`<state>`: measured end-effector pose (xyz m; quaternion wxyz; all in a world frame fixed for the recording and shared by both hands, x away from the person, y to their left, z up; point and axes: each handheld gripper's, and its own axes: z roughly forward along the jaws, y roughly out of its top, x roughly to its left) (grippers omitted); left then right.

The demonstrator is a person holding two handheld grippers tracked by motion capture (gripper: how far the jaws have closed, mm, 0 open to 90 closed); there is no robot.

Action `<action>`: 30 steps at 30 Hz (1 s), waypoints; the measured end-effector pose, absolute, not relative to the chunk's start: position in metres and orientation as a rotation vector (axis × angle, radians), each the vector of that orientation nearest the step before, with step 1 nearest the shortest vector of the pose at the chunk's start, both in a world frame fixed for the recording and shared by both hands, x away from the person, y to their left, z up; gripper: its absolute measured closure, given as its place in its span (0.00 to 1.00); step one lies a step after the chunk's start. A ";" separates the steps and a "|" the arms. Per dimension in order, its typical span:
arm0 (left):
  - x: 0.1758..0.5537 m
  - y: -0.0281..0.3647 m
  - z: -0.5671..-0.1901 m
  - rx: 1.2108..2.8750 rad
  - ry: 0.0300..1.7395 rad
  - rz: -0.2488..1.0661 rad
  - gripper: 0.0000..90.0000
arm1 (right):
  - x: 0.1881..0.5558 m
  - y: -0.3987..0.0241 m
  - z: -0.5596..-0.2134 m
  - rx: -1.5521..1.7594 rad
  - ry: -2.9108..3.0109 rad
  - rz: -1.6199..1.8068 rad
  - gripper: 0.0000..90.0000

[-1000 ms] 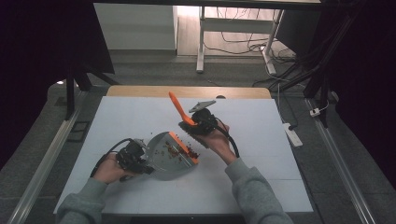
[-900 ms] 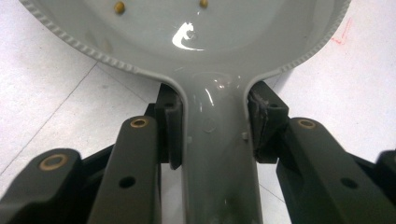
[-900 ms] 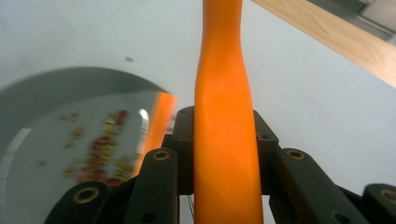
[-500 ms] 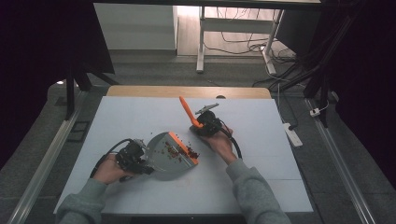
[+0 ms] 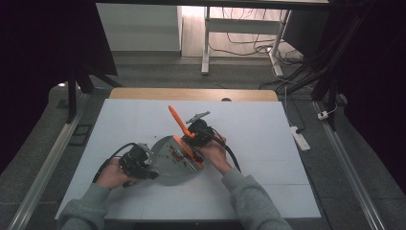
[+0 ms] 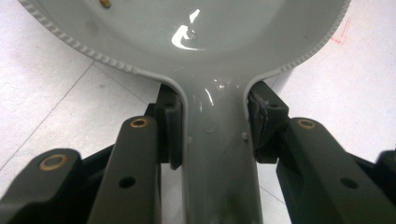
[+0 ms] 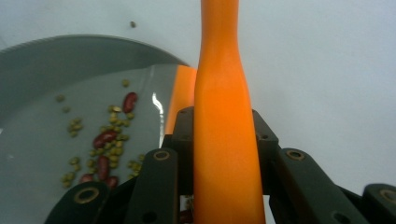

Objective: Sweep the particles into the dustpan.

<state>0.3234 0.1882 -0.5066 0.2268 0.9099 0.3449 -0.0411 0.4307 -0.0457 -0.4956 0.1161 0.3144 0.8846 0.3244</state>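
A grey dustpan [image 5: 167, 160] lies on the white table with red and green beans [image 5: 176, 154] scattered in it. An orange strip [image 5: 189, 152] runs along its right edge. My left gripper [image 5: 139, 162] is shut on the pan's grey handle [image 6: 215, 158], a pad pressed on each side. My right gripper [image 5: 198, 132] is shut on the long handle of an orange tool [image 5: 178, 120], which slants up and away over the pan's right edge. The right gripper view shows that handle [image 7: 224, 116] between the jaws, with the beans [image 7: 105, 144] to its left. The tool's lower end is hidden.
The white table [image 5: 268, 143] has free room to the right and at the back. A stray bean [image 7: 133, 24] lies beyond the pan. A power strip [image 5: 299, 136] lies off the table's right edge. A metal rail [image 5: 45, 163] runs along the left.
My right gripper has come down and toward the pan with the orange tool, whose handle now leans lower. The left gripper and the pan have stayed put.
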 end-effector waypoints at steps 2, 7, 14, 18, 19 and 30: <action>0.323 0.188 -0.507 2.508 0.951 -0.113 0.68 | 0.427 -0.042 -0.496 0.932 2.604 0.987 0.79; 0.323 0.188 -0.507 2.508 0.954 -0.114 0.68 | 0.416 -0.031 -0.492 0.906 2.618 1.072 0.79; 0.323 0.189 -0.507 2.507 0.951 -0.115 0.68 | 0.406 -0.018 -0.478 0.840 2.633 1.151 0.79; 0.322 0.190 -0.508 2.505 0.951 -0.114 0.68 | 0.413 -0.030 -0.472 0.878 2.590 1.143 0.79; 0.322 0.190 -0.508 2.505 0.949 -0.114 0.68 | 0.415 -0.035 -0.472 0.884 2.578 1.127 0.79; 0.317 0.194 -0.502 2.485 0.963 -0.107 0.68 | 0.435 -0.064 -0.473 0.978 2.493 1.046 0.79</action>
